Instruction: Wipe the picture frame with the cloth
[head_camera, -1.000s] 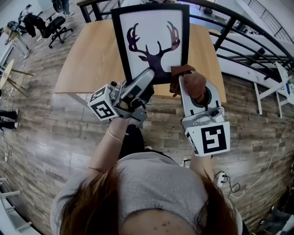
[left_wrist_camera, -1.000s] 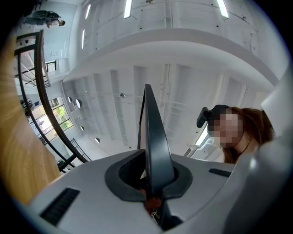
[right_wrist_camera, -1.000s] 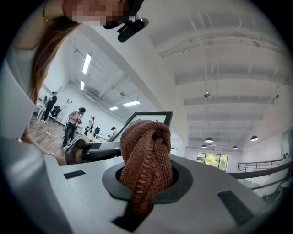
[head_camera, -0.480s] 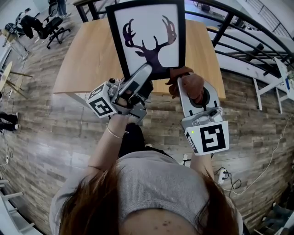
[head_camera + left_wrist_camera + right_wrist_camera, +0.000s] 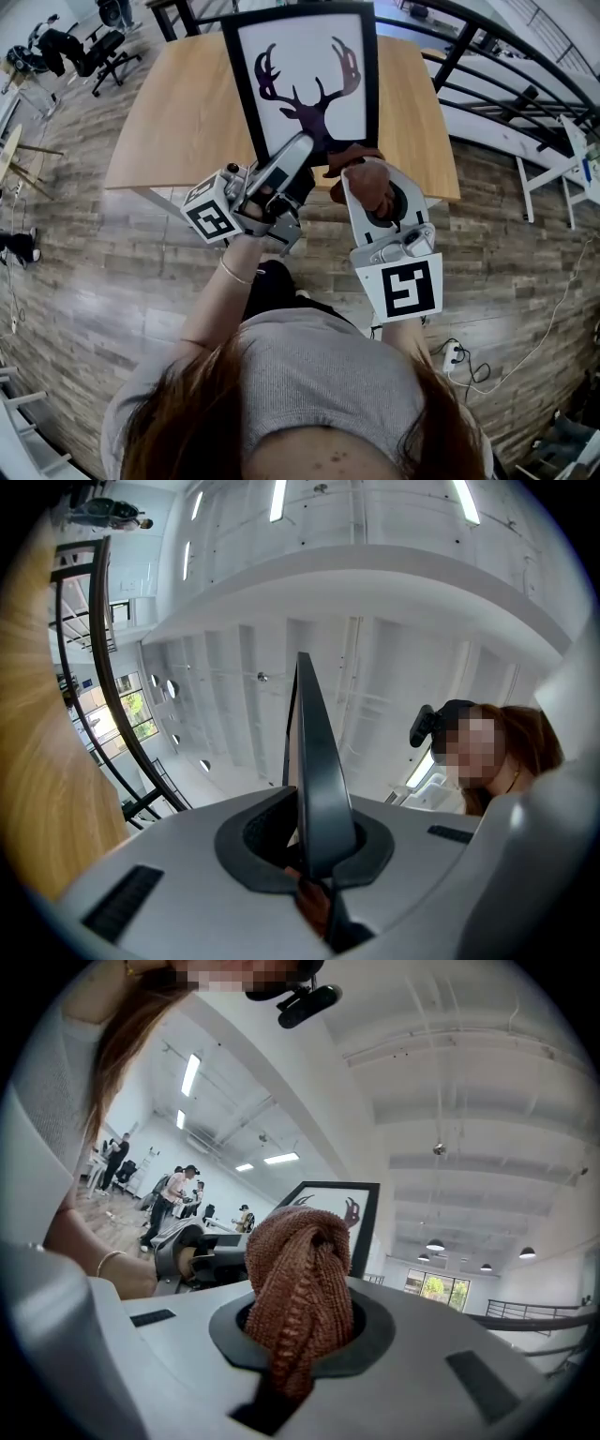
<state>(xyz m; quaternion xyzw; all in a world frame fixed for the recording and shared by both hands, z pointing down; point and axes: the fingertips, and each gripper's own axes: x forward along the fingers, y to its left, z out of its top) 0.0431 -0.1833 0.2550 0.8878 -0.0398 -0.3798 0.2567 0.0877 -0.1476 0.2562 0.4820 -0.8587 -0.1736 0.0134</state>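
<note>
The picture frame [image 5: 305,80], black-edged with a dark antlered deer head on white, stands tilted up over the wooden table [image 5: 178,112]. My left gripper [image 5: 298,145] is shut on its lower edge. In the left gripper view the frame [image 5: 314,761] runs edge-on between the jaws of the left gripper [image 5: 317,860]. My right gripper [image 5: 361,169] is shut on a bunched brown knitted cloth [image 5: 359,161], just below the frame's lower right corner. In the right gripper view the cloth [image 5: 300,1279] bulges out of the right gripper [image 5: 300,1335], with the frame [image 5: 336,1213] behind it. I cannot tell whether they touch.
A black metal railing [image 5: 487,56] curves along the table's far right side. Office chairs [image 5: 89,47] stand at the far left and a white stand [image 5: 562,169] at the right. Several people [image 5: 173,1194] show far off in the right gripper view. Wooden floor lies below.
My right gripper has slid left and slightly down with the cloth, closer to the left gripper and the frame's lower edge. The left gripper has kept hold of the frame and has hardly moved.
</note>
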